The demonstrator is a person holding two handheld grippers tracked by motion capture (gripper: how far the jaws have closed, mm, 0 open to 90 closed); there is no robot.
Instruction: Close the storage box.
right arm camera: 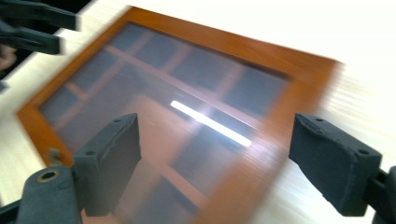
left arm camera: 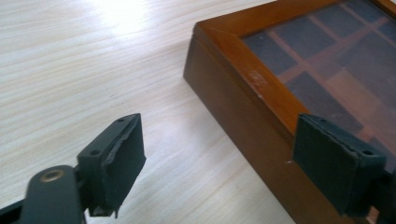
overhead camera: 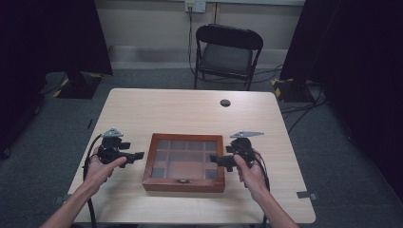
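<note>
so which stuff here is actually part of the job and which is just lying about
Part of the job:
- wooden box with a glass lid, shut, in the middle of the table
- left gripper, jaws open beside the box's left edge
- right gripper, jaws open over the box's right edge

Just lying about:
- small dark round thing on the table's far side
- black folding chair behind the table

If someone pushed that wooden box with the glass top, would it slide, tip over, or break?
The wooden box is low and wide and sits flat on the table, so it would probably slide, not tip. Its solid frame looks stiff and fairly heavy. The see-through lid pane reflects light like glass, so it may be fragile and slippery to grip.
</note>
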